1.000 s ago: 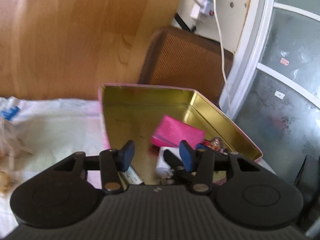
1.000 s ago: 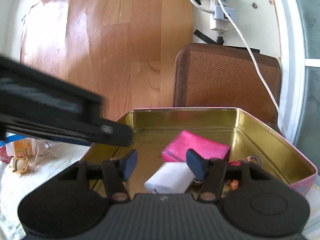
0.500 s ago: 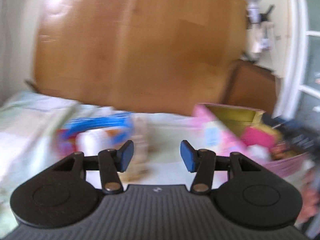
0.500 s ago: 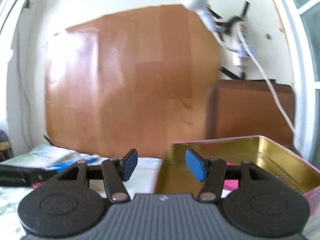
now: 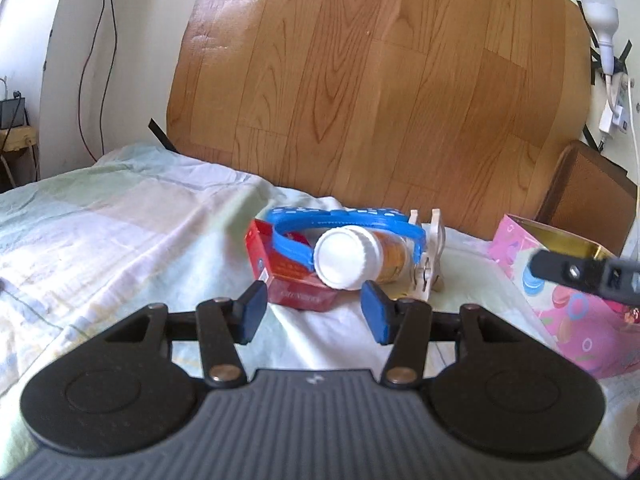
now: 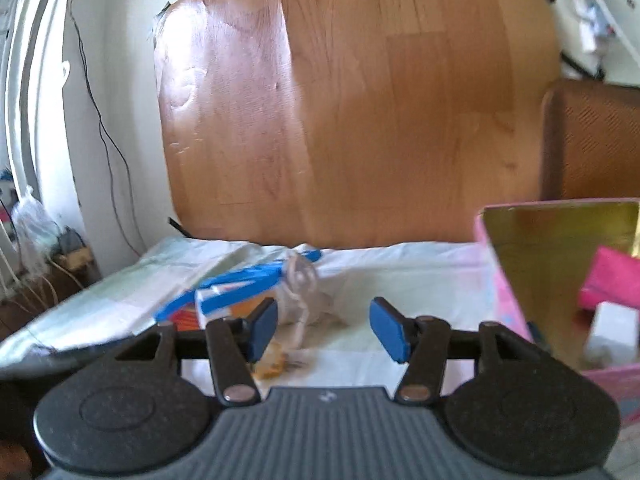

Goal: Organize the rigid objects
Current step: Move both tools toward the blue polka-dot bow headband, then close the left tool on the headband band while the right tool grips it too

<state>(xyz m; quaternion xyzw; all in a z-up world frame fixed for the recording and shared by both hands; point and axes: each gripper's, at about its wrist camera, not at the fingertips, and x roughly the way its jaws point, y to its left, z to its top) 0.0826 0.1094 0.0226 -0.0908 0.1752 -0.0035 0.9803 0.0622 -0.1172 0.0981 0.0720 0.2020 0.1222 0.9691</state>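
**Bedsheet clutter ahead of two empty grippers**

Pale bedsheet (image 5: 120,232) spreads under the left gripper (image 5: 314,312), whose blue pads stand apart, empty. Just beyond them a white-capped bottle (image 5: 352,258) lies on a red box (image 5: 296,280), a blue band (image 5: 340,216) arching over. Right gripper (image 6: 324,326), part-open and empty after closing slightly, faces blurred clutter; pink tin (image 6: 560,232) at right. Wood panel (image 5: 380,80) behind.

A wood-grain panel (image 5: 360,92) leaned against the pale wall (image 5: 132,40) at 12 o'clock, behind a bed covered by a pale checked sheet (image 5: 120,216). A thin dark cable (image 5: 86,60) hung down the wall at 10 o'clock, and at 2 o'clock a white bulb (image 5: 600,4) and plug adapter (image 5: 618,114) sat above a brown woven chair back (image 5: 588,196). Daylight lit the sheet and glared on the panel's upper left.
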